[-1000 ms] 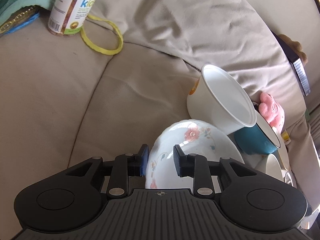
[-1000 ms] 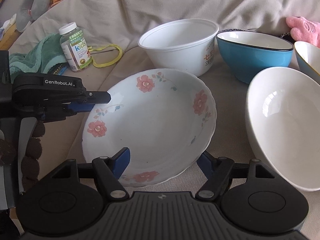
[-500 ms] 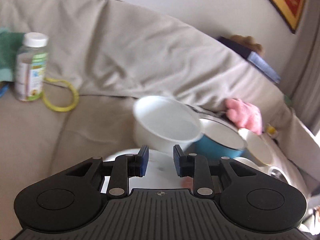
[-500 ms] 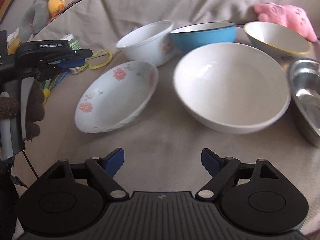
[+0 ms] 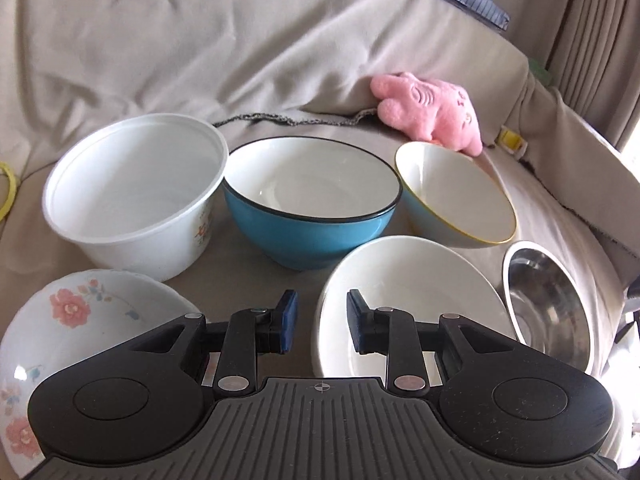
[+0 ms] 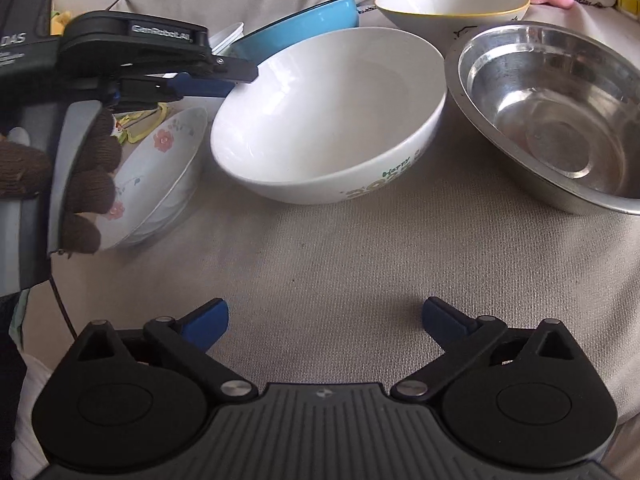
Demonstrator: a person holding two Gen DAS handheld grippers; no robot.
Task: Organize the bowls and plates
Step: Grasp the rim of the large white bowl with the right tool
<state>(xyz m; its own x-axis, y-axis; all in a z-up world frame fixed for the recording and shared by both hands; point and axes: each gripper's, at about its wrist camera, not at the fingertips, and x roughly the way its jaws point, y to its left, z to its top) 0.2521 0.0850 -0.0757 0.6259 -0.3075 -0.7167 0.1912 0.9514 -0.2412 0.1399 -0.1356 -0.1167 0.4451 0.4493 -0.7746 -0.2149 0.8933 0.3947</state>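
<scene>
Right gripper [image 6: 325,318]: jaws wide apart after just opening, nothing between them, over bare sofa cover [image 6: 340,256].
White bowl [image 6: 328,116]: centre.
Steel bowl [image 6: 560,120]: right.
Floral plate [image 6: 160,184]: left, tilted.
Left gripper [image 6: 236,78]: over white bowl's rim, held by gloved hand [image 6: 86,184].

A floral plate [image 5: 80,320] lay at the near left, tilted on the beige cushion. Behind it stood a white plastic bowl [image 5: 132,196], touching a blue bowl [image 5: 308,216] with a black rim. A yellow-rimmed bowl [image 5: 452,192] leaned beside that. Nearer sat a large white bowl [image 6: 328,120] and a steel bowl [image 6: 552,116].
</scene>
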